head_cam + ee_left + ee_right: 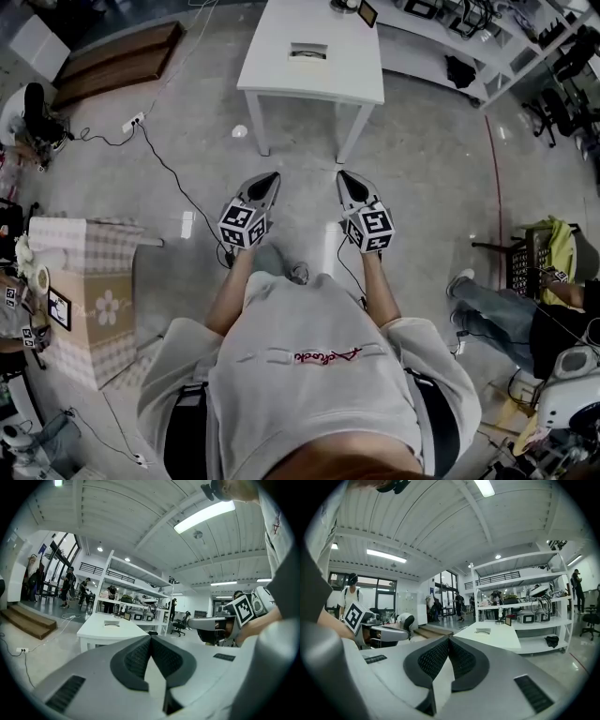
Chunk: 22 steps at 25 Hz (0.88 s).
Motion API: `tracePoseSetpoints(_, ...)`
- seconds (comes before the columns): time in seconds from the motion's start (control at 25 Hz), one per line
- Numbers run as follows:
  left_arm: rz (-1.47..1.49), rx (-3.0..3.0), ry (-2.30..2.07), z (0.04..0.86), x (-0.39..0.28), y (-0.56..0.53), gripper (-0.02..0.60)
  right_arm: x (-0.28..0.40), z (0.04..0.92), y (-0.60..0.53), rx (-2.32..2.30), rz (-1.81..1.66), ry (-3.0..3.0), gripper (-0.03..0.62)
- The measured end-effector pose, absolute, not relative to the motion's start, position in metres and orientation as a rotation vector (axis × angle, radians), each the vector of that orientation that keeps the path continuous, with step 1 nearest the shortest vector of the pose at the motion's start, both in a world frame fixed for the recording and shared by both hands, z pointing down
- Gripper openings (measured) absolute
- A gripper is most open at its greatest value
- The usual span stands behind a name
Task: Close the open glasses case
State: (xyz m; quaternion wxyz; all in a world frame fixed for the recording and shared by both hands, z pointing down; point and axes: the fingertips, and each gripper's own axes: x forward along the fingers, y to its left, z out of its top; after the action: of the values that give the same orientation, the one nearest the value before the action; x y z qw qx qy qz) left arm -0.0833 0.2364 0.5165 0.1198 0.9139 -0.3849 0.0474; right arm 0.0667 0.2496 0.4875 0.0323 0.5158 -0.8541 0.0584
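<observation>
The left gripper (270,178) and right gripper (343,177) point level, each with its jaws pressed together on nothing. The glasses case (307,52) lies well ahead of both tips on the white table (281,80). Closing it well likely means approaching first, then steadying the base while tipping the lid down.

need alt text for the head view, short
Seen from above, a person in a pale sweatshirt holds the left tongs and right tongs out over a grey floor, both shut and empty. Ahead stands a white table with a small flat item on it, too small to identify.
</observation>
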Motion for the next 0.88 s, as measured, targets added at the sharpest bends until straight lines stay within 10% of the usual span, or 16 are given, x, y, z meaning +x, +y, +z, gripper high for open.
tracePoseSetpoints(0.88, 0.118, 2.667, -1.138, 0.527, -0.073, 0.182, 0.025, 0.068, 0.500, 0.201, 1.568, 0.183, -2.649, 0.005)
